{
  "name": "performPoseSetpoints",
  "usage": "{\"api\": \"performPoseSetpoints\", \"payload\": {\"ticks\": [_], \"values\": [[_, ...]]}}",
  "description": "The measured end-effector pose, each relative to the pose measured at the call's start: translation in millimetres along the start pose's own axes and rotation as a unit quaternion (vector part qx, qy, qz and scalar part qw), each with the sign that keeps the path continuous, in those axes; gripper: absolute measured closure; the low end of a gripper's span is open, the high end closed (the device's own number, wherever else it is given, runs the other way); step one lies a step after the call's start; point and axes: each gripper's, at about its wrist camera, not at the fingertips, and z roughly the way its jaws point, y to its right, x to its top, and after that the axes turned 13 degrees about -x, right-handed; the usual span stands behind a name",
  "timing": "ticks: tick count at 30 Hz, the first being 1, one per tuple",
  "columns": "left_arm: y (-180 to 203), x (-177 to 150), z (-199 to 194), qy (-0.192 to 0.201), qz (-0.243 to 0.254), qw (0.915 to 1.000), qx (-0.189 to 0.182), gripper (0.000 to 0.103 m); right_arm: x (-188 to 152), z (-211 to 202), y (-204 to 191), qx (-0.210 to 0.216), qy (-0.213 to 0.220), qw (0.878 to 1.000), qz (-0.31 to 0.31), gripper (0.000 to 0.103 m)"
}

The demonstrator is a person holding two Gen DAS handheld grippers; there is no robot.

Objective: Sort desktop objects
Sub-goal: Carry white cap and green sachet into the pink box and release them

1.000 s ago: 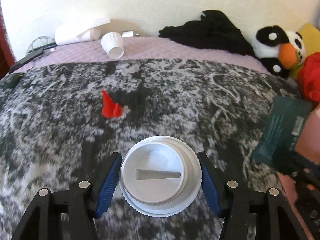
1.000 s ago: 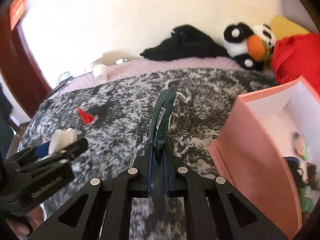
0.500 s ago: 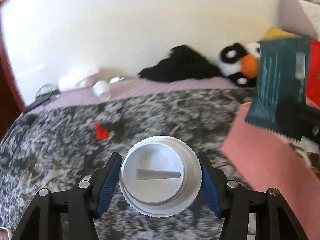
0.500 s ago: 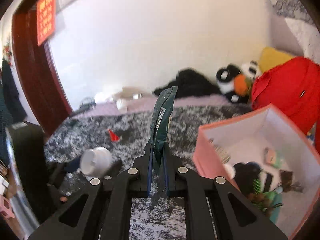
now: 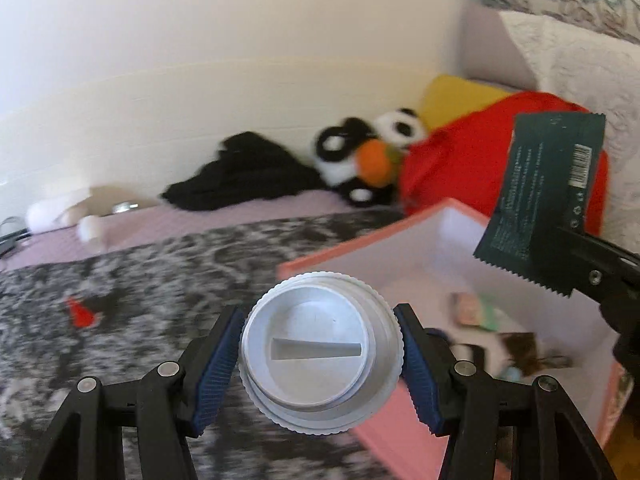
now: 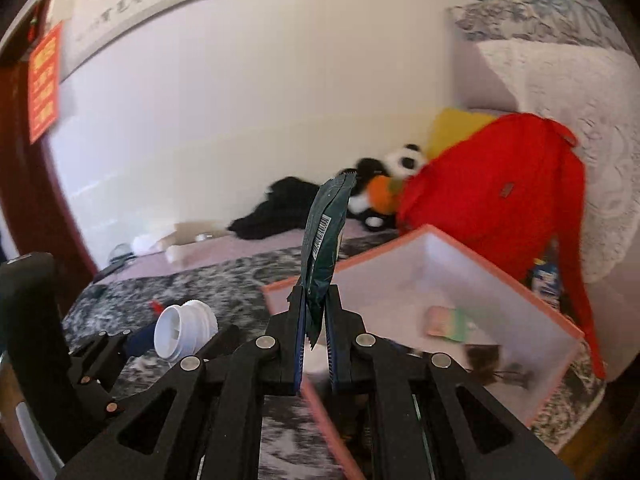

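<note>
Between the left gripper's (image 5: 320,354) blue pads sits a white ribbed cap (image 5: 320,364), clenched by its rim so its recessed face looks back at the camera; a grip across the ridged edge should keep a round thing from rolling out. It hangs above the near left corner of the pink box (image 5: 408,436), not yet over the opening.

Just beyond, the right gripper (image 6: 316,320) has its jaws clamped on the bottom edge of a dark green packet (image 6: 326,240), which stands upright and edge-on to its own camera. Pinching a flat sachet by its seam leaves the body free to drop cleanly. It is held above the box, nearer the middle than the cap is.

Inside the box lie a few small items already, too blurred to name.

Farther off, on the mottled bed cover, a small red piece (image 5: 82,314) lies by itself, seemingly unsorted. At the bed's far edge sit a panda toy (image 5: 368,160), black cloth and a red bag (image 6: 496,208).
</note>
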Motion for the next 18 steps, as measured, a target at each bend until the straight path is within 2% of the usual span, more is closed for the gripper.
{"api": "performPoseSetpoints", "payload": {"ticks": [9,11,12,13,14,15,17,18], "values": [[73,-13,37,-0.033,0.053,0.9972,-0.041,0.039,-12,29,75,-0.055,-0.042,0.997,0.042,0.092],[80,-16,44,-0.043,0.057,0.9963,-0.047,0.038,-17,38,86,-0.061,-0.061,0.995,0.052,0.081],[82,-17,46,-0.047,0.057,0.9960,-0.051,0.038,-18,40,91,-0.064,-0.064,0.994,0.058,0.071],[83,-18,48,-0.049,0.058,0.9958,-0.050,0.038,-19,42,95,-0.066,-0.067,0.994,0.064,0.042],[84,-19,49,-0.051,0.061,0.9958,-0.045,0.031,-20,45,99,-0.068,-0.070,0.993,0.070,0.023],[86,-19,51,-0.053,0.063,0.9958,-0.040,0.018,-21,47,104,-0.071,-0.073,0.992,0.076,0.020],[86,-20,52,-0.048,0.064,0.9964,-0.027,0.010,-22,50,110,-0.072,-0.076,0.991,0.087,0.020],[85,-20,52,-0.046,0.062,0.9967,-0.023,0.010,-21,50,111,-0.069,-0.076,0.991,0.090,0.020]]}}
